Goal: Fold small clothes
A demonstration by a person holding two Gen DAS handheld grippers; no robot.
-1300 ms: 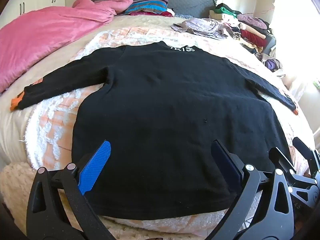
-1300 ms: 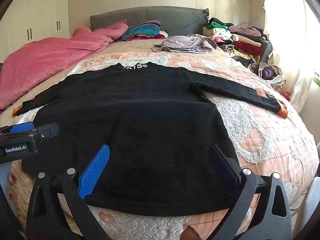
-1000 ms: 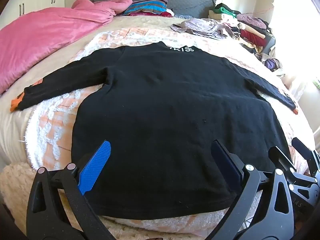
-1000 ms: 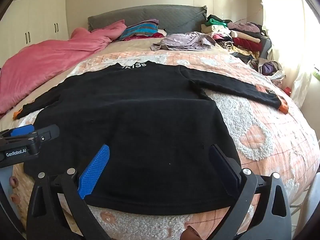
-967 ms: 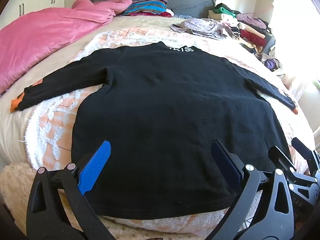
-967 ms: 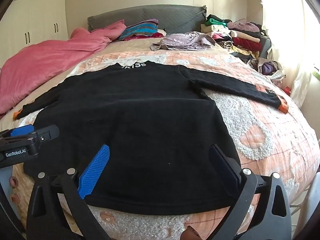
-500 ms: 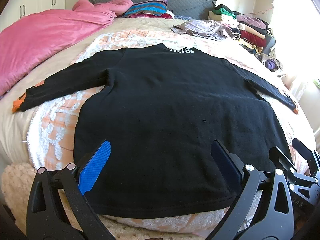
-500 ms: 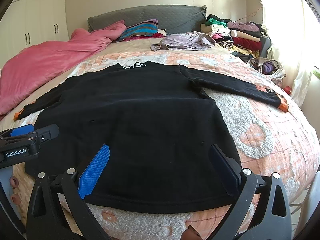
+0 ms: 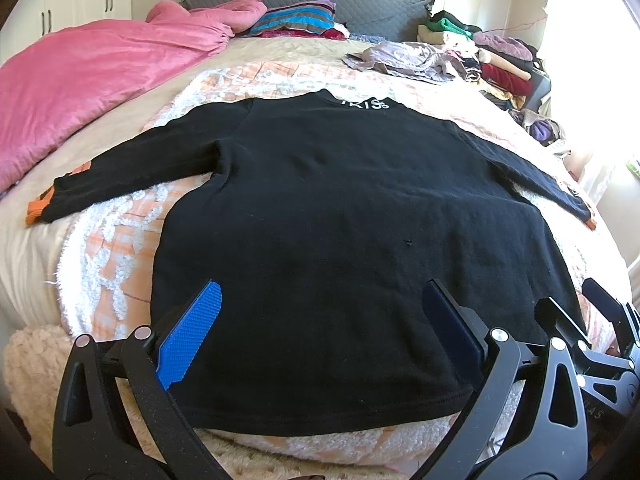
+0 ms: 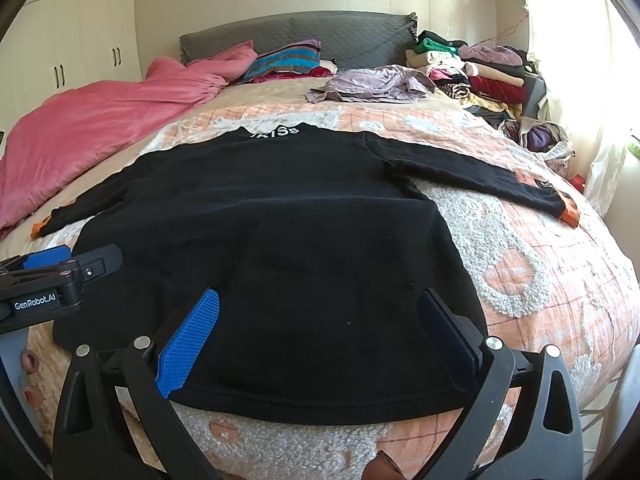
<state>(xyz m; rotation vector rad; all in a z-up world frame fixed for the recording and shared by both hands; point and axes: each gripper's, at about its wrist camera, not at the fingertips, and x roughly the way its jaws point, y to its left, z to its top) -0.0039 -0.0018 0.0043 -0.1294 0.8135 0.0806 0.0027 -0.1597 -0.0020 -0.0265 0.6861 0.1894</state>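
1. Left wrist view: the black sweater lies flat on the patterned bedspread, hem nearest the camera, both sleeves spread out sideways, white lettering at the collar on the far side. An orange cuff ends the sleeve on the left of the frame. The left gripper hangs over the hem with its jaws wide apart and nothing between them; one blue pad faces inward. At the lower right edge, part of the right gripper shows just beside it. A pink duvet is bunched along the far left of the bed.

2. Right wrist view: the right gripper also sits above the sweater's hem, jaws spread and empty. The left gripper enters from the left edge, over the sweater's lower corner; its jaw state cannot be told from here. A lilac garment lies crumpled near the grey headboard, and a pile of folded clothes sits at the far right.
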